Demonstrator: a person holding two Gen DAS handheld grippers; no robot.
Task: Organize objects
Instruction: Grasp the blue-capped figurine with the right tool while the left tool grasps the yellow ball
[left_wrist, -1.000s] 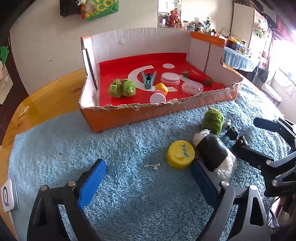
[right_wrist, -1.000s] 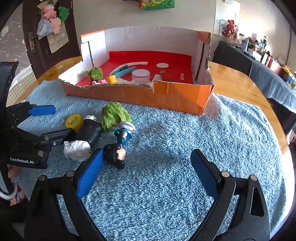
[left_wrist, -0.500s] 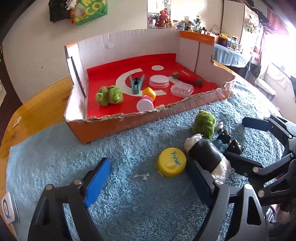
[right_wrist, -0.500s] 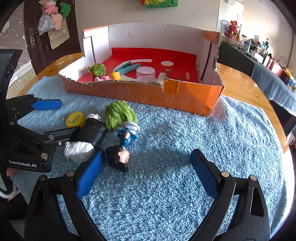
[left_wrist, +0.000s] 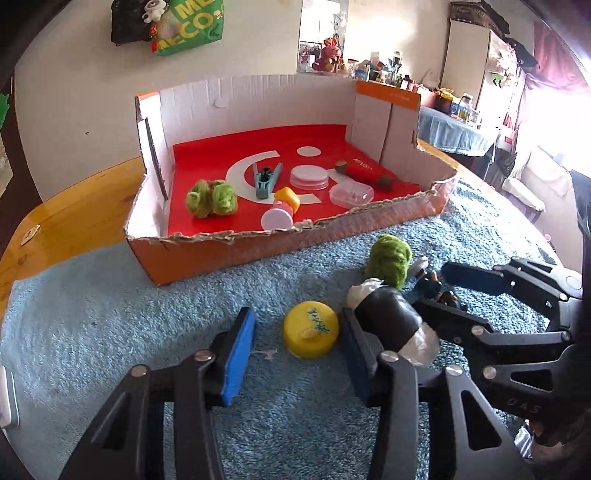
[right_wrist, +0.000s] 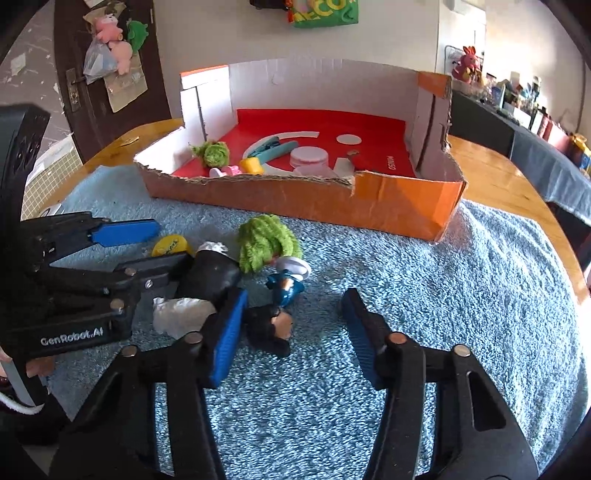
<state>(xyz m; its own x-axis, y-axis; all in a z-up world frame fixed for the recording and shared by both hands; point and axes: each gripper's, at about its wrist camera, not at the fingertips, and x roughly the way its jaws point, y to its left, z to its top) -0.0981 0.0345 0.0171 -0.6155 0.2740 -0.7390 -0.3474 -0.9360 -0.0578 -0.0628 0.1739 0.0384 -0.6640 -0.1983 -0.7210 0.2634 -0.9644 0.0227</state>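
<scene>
Shaggy blue towel (left_wrist: 110, 325) carries round yellow lid (left_wrist: 311, 328), torn cardboard box (left_wrist: 258, 243).

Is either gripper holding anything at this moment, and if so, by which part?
Nothing is held. Both sets of jaws are closing: the left gripper around the yellow cap, the right gripper beside the dark figure.

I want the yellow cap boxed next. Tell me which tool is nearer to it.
Left. The left tool straddles the yellow cap, jaws closing, not yet touching. The right tool sits beyond the black roll.

Daylight from the window (left_wrist: 561, 122) at the right overexposes that edge; sharp centre, strong fisheye curvature, dark corners.
</scene>
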